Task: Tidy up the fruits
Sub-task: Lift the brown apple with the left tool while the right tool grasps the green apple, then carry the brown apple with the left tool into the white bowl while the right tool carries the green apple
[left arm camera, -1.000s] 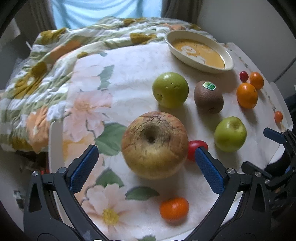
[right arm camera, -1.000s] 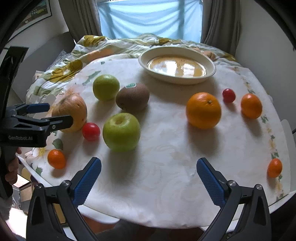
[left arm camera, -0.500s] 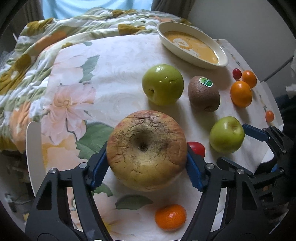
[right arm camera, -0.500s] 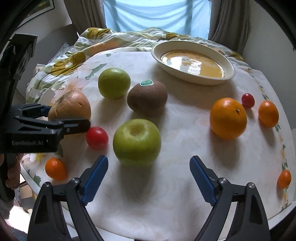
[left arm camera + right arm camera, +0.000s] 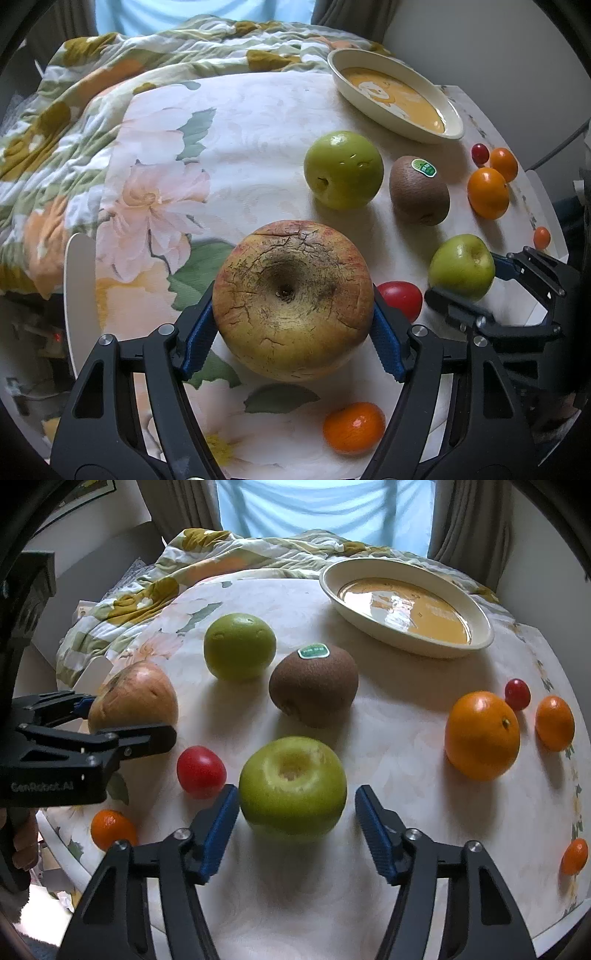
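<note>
both grippers have closed in since a second ago, when their jaws stood wide around open cloth. left gripper (image 5: 293, 334) now has its blue pads pressed on either side of the big cracked, russet-yellow apple (image 5: 292, 300), pinching it where it sits on the floral tablecloth (image 5: 236, 122). right gripper (image 5: 295, 829) has slid forward to the green apple (image 5: 292, 784) with the hollowed top, and its jaws have just been closing on it; the left pad looks to be touching the skin, the right pad stands just clear, so that apple sits between the jaws but isn't squeezed.

a red cherry tomato (image 5: 201, 771) lies between the two apples, just beside the green one. behind them sit a second green apple (image 5: 239, 646) and a kiwi (image 5: 314, 688) with a green sticker, side by side. further back, the cream oval dish (image 5: 476, 613) with an orange-yellow inside stands alone. off to the right are an orange (image 5: 482, 734), a small dark red tomato (image 5: 517, 694) and a small mandarin (image 5: 554, 723), close together. another tiny orange fruit (image 5: 574, 856) lies near the table's right edge, and one more mandarin (image 5: 354, 427) lies near the front edge below the russet apple.
</note>
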### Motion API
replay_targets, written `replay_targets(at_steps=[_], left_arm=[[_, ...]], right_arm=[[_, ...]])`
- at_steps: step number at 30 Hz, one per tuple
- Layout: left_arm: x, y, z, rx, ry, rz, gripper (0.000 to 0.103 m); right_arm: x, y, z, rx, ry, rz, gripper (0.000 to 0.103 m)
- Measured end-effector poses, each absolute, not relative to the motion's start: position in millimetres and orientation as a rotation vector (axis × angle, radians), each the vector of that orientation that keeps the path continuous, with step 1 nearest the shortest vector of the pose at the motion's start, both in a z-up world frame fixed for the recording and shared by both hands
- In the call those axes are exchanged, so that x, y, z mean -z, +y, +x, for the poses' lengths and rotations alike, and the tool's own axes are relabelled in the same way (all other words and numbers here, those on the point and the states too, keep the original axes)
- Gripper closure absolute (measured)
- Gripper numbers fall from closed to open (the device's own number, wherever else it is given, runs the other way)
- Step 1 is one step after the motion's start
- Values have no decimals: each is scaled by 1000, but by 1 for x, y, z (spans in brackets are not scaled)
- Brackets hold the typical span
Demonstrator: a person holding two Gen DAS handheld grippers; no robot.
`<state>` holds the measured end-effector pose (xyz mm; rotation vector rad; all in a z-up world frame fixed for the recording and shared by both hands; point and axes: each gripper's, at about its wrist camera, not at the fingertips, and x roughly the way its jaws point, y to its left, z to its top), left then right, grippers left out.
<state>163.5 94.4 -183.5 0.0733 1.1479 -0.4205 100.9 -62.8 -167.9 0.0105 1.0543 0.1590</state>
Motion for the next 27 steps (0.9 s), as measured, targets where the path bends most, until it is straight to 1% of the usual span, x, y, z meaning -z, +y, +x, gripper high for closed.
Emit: replay_targets(at_steps=[1, 8, 14, 21, 27], left_arm=[[184, 95, 163, 419, 1147, 75, 23], [178, 99, 163, 410, 1136, 82, 23], [163, 100, 161, 411, 1109, 78, 23], [128, 94, 164, 409, 1053, 63, 23], [95, 73, 179, 422, 993, 64, 23]], right_arm=[[167, -62, 101, -167, 1049, 13, 55], [160, -58, 102, -167, 1035, 9, 55], [145, -59, 101, -168, 1011, 9, 55], [114, -66, 102, -169, 971, 24, 55], [86, -89, 111, -151, 935, 42, 55]])
